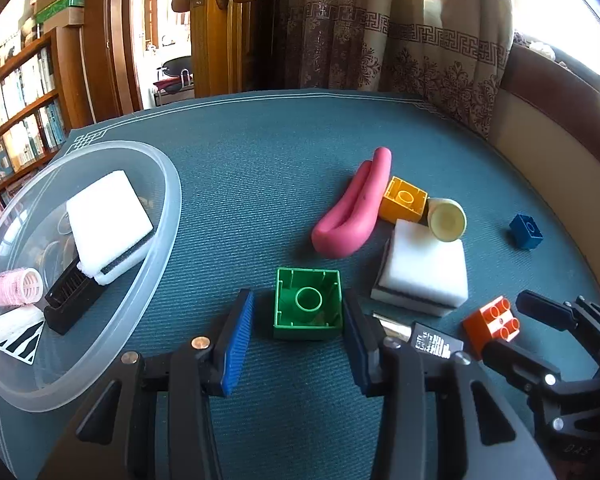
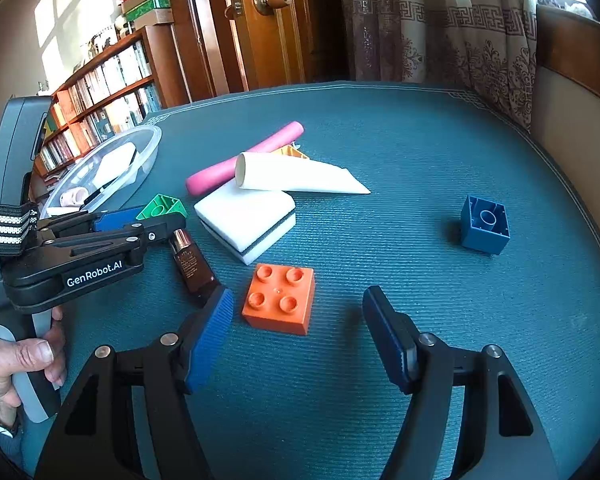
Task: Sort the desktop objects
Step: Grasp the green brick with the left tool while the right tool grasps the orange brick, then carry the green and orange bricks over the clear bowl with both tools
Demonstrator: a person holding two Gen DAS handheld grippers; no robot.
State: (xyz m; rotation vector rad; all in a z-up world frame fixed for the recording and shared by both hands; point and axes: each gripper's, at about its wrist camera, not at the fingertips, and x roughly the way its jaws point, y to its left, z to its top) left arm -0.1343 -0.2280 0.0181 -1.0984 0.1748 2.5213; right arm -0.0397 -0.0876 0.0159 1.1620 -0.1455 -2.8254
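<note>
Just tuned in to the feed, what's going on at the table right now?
A person is sorting loose items with two hand-held grippers. The left gripper is open around the upturned green block, one pad touching or nearly touching its side, nothing lifted yet. The right gripper is open, low behind the orange block. The clear bowl already holds a white sponge, a black brush and a pink roller. The blue block, yellow block and second sponge lie unsorted.

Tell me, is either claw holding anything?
No. The left gripper straddles the green block, jaws still open; the right gripper is open near the orange block.
</note>
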